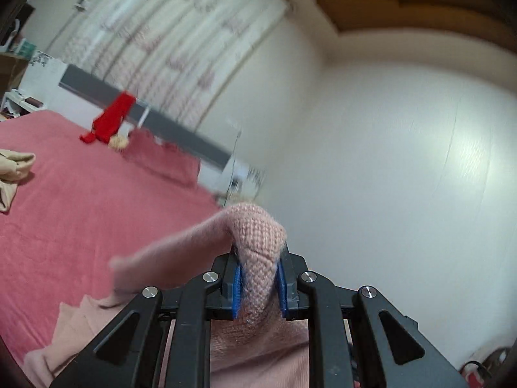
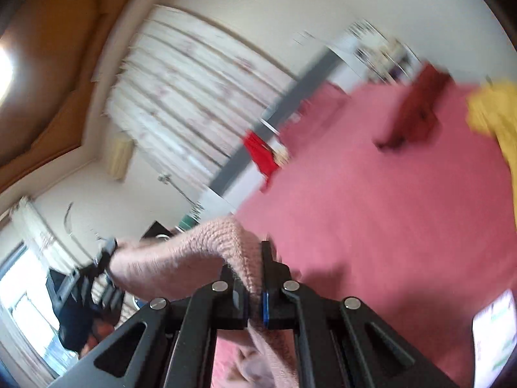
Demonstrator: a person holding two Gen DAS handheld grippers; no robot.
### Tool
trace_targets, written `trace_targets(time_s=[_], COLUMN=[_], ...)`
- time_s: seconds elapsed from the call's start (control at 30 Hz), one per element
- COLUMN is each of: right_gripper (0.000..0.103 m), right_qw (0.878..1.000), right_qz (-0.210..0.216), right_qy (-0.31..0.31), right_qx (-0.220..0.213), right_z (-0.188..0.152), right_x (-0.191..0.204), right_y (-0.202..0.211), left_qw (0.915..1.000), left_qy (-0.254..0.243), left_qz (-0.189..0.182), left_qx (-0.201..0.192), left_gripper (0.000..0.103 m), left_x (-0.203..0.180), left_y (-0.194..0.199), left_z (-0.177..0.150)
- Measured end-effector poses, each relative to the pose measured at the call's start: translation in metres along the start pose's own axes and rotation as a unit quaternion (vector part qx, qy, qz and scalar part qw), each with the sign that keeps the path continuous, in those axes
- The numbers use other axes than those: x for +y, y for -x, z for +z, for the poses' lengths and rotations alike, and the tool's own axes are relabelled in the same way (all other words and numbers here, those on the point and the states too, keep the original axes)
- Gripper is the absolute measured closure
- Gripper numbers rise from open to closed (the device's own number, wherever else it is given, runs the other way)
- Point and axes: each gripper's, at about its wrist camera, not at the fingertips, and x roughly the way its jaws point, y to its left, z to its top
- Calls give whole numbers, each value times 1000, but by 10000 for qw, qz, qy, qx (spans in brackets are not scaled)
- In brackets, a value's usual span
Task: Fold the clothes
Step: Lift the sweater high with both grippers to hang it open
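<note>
A pink knitted sweater (image 1: 255,229) is lifted above the bed, and both grippers hold it. In the left wrist view my left gripper (image 1: 258,258) is shut on a thick fold of the knit, pinched between its blue pads (image 1: 237,287); the rest of the fabric trails down and to the left. In the right wrist view my right gripper (image 2: 255,258) is shut on another part of the same sweater (image 2: 200,242). From there the sweater stretches left to a blurred dark shape (image 2: 103,262).
A pink bedspread (image 1: 80,210) lies below. On it are a red garment (image 1: 111,119) by the grey headboard (image 1: 181,129), a beige garment (image 1: 13,168), a dark red garment (image 2: 416,110) and a yellow garment (image 2: 497,113). A white wall (image 1: 387,161) faces the left gripper.
</note>
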Motion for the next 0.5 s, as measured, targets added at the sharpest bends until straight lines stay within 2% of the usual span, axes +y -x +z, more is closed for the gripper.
trace_targets(time_s=[0.07, 0.2, 0.33, 0.5], right_gripper=[100, 99, 99, 99], right_qw=[9982, 9839, 9620, 9352], right_qz=[203, 593, 1000, 1347], right_qy=[498, 1547, 2325, 2956], right_qx=[-247, -677, -1023, -1408], right_z=[17, 37, 46, 49], right_x=[47, 143, 220, 291], right_y=[6, 28, 65, 111], left_qw=[9991, 9916, 9778, 9585], left_qy=[-3, -113, -507, -1086], left_qz=[-138, -437, -516, -485], left_qx=[-402, -1214, -1966, -2590], left_gripper=[85, 85, 85, 85], left_x=[-8, -35, -72, -123], left_y=[33, 101, 164, 238], left_z=[18, 49, 71, 92])
